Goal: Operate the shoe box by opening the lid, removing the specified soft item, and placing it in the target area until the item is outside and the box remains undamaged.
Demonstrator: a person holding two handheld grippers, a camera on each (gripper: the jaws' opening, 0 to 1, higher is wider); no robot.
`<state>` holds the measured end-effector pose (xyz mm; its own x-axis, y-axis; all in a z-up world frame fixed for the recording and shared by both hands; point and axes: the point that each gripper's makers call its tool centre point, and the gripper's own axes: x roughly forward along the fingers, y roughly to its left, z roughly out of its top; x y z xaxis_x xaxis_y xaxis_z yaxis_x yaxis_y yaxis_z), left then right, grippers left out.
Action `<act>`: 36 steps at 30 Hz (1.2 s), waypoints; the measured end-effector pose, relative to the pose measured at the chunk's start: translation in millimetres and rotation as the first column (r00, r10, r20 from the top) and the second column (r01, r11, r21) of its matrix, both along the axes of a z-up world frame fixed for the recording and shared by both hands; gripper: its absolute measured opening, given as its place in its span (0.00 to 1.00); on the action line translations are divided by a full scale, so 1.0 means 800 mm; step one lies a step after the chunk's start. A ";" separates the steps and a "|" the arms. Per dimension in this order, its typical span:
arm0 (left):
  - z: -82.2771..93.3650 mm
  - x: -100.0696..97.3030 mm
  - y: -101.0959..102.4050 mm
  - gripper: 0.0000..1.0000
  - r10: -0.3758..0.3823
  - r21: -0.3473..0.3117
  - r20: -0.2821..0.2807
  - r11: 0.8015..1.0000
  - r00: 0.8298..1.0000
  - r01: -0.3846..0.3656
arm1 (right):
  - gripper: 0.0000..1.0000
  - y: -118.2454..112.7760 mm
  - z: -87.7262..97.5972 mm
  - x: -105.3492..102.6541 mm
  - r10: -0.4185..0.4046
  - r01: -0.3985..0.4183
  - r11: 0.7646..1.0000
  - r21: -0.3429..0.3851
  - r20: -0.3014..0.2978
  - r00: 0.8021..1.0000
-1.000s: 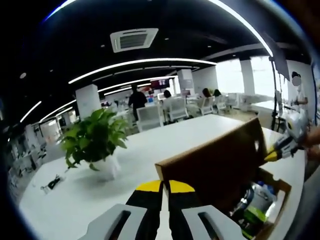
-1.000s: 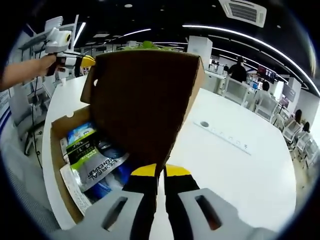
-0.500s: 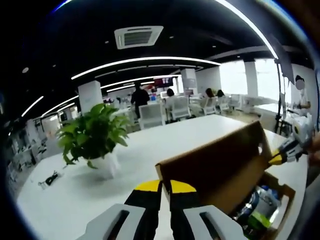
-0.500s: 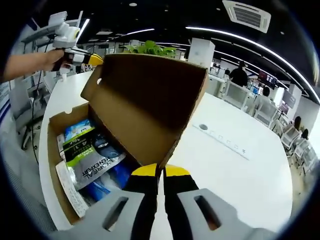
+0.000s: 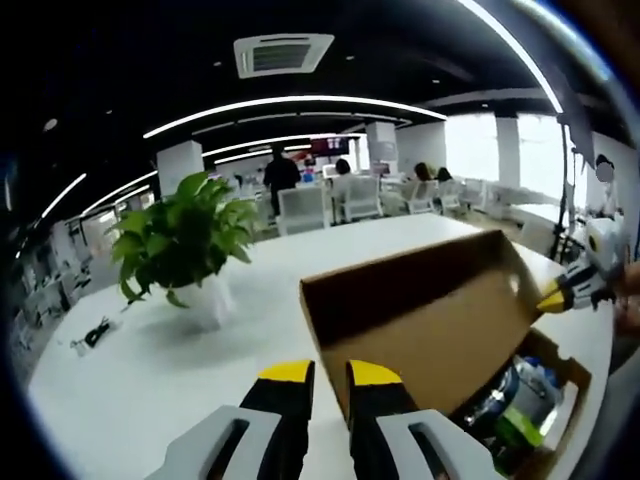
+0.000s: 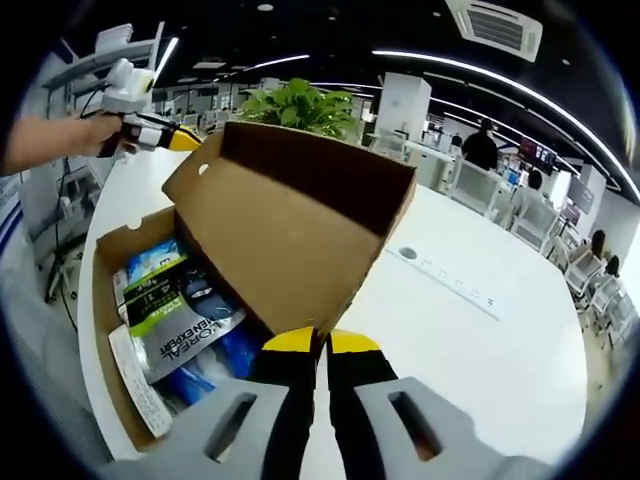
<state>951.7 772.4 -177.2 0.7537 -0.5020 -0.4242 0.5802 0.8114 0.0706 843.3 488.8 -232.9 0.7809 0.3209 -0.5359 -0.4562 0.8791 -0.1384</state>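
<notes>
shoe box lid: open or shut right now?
Open. The lid is swung up and back on its hinge, its brown inside facing up, and packets lie uncovered inside the box.

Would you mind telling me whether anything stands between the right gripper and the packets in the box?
Yes: the raised lid leans over the box, partly covering the packets. The right gripper is at the lid's front edge.

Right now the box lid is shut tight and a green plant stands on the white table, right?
Not quite. The lid is swung up and open, as the right gripper view shows, with packets showing inside. The plant does stand on the white table.
</notes>
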 end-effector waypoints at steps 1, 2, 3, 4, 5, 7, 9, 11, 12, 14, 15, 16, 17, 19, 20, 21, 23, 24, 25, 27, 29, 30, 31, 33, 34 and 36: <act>-0.004 -0.001 0.002 0.12 0.004 0.000 -0.007 1.000 1.000 -0.004 | 0.01 0.000 0.000 0.001 0.002 -0.002 1.000 -0.002 0.000 1.000; -0.007 -0.002 0.005 0.12 0.008 -0.002 -0.018 1.000 1.000 -0.008 | 0.01 0.000 0.000 0.001 0.003 -0.003 1.000 -0.003 -0.001 1.000; -0.012 -0.004 0.009 0.12 0.019 -0.005 -0.032 1.000 0.999 -0.019 | 0.01 0.000 -0.001 0.002 0.004 -0.004 1.000 -0.004 -0.003 1.000; -0.015 -0.005 0.012 0.12 0.025 -0.010 -0.043 1.000 0.999 -0.026 | 0.01 0.000 -0.001 0.002 0.005 -0.005 1.000 -0.005 -0.004 1.000; -0.018 -0.007 0.013 0.12 0.030 -0.011 -0.054 0.999 0.998 -0.031 | 0.01 0.000 -0.001 0.002 0.006 -0.007 1.000 -0.006 -0.004 1.000; -0.022 -0.010 0.014 0.12 0.037 -0.014 -0.067 0.999 0.997 -0.038 | 0.01 0.000 -0.001 0.005 0.009 -0.009 1.000 -0.008 -0.006 1.000; -0.029 -0.015 0.012 0.11 0.039 -0.025 -0.097 0.999 0.995 -0.041 | 0.01 0.000 -0.002 0.006 0.010 -0.010 1.000 -0.009 -0.008 1.000; -0.035 -0.020 0.010 0.11 0.036 -0.025 -0.115 0.999 0.993 -0.039 | 0.01 0.000 -0.002 0.007 0.011 -0.011 1.000 -0.010 -0.010 1.000; -0.038 -0.022 0.009 0.11 0.034 -0.024 -0.124 0.999 0.992 -0.038 | 0.01 0.000 -0.002 0.008 0.011 -0.011 1.000 -0.010 -0.012 1.000; -0.048 -0.024 0.008 0.11 0.034 -0.019 -0.143 0.999 0.989 -0.037 | 0.01 0.000 -0.003 0.008 0.012 -0.012 1.000 -0.010 -0.014 1.000; -0.051 -0.026 0.007 0.11 0.034 -0.015 -0.155 0.999 0.987 -0.037 | 0.01 0.000 -0.003 0.008 0.013 -0.013 1.000 -0.011 -0.016 1.000; -0.054 -0.027 0.006 0.10 0.036 -0.010 -0.163 0.999 0.986 -0.038 | 0.01 0.000 -0.003 0.009 0.013 -0.013 1.000 -0.011 -0.017 1.000; -0.057 -0.028 0.006 0.07 0.038 -0.003 -0.170 0.999 0.985 -0.039 | 0.01 -0.001 -0.003 0.010 0.013 -0.014 1.000 -0.011 -0.018 1.000; -0.063 -0.029 0.006 0.05 0.042 0.006 -0.181 0.999 0.983 -0.042 | 0.01 -0.001 -0.005 0.012 0.014 -0.014 1.000 -0.010 -0.021 1.000; -0.066 -0.030 0.006 0.04 0.043 0.009 -0.188 0.999 0.981 -0.042 | 0.01 -0.001 -0.005 0.012 0.014 -0.014 1.000 -0.010 -0.022 1.000; -0.065 -0.029 0.002 0.04 0.045 0.009 -0.188 0.999 0.981 -0.044 | 0.02 -0.001 -0.005 0.013 0.014 -0.015 1.000 -0.009 -0.025 1.000; -0.066 -0.027 0.002 0.04 0.056 0.007 -0.200 0.998 0.978 -0.056 | 0.02 -0.002 -0.007 0.015 0.014 -0.014 1.000 -0.005 -0.030 0.999; -0.066 -0.027 0.002 0.04 0.060 0.004 -0.207 0.998 0.976 -0.061 | 0.02 -0.002 -0.007 0.015 0.013 -0.013 1.000 -0.002 -0.032 0.999; -0.067 -0.023 0.002 0.04 0.062 0.002 -0.213 0.998 0.975 -0.063 | 0.02 -0.003 -0.008 0.015 0.009 -0.009 1.000 0.004 -0.037 0.999; -0.069 -0.018 0.004 0.03 0.062 0.011 -0.218 0.998 0.974 -0.061 | 0.02 -0.004 -0.010 0.018 0.001 0.000 1.000 0.015 -0.045 0.999; -0.071 -0.016 0.005 0.04 0.059 0.019 -0.219 0.998 0.974 -0.056 | 0.02 -0.004 -0.011 0.018 -0.001 0.001 1.000 0.017 -0.047 0.999; -0.071 -0.015 0.005 0.04 0.058 0.021 -0.219 0.998 0.974 -0.055 | 0.02 -0.004 -0.012 0.018 -0.002 0.003 1.000 0.018 -0.049 0.999; -0.071 -0.018 0.004 0.04 0.061 0.022 -0.220 0.998 0.974 -0.058 | 0.02 -0.004 -0.012 0.019 -0.003 0.004 1.000 0.020 -0.051 0.999; -0.072 -0.018 0.003 0.03 0.063 0.020 -0.224 0.998 0.973 -0.060 | 0.02 -0.004 -0.013 0.020 -0.008 0.010 1.000 0.027 -0.058 0.998; -0.073 -0.018 0.002 0.03 0.063 0.020 -0.225 0.998 0.972 -0.060 | 0.02 -0.005 -0.014 0.022 -0.010 0.012 0.999 0.029 -0.061 0.998; -0.076 -0.015 0.002 0.03 0.065 0.021 -0.230 0.998 0.971 -0.062 | 0.03 -0.006 -0.015 0.024 -0.017 0.020 0.999 0.036 -0.071 0.997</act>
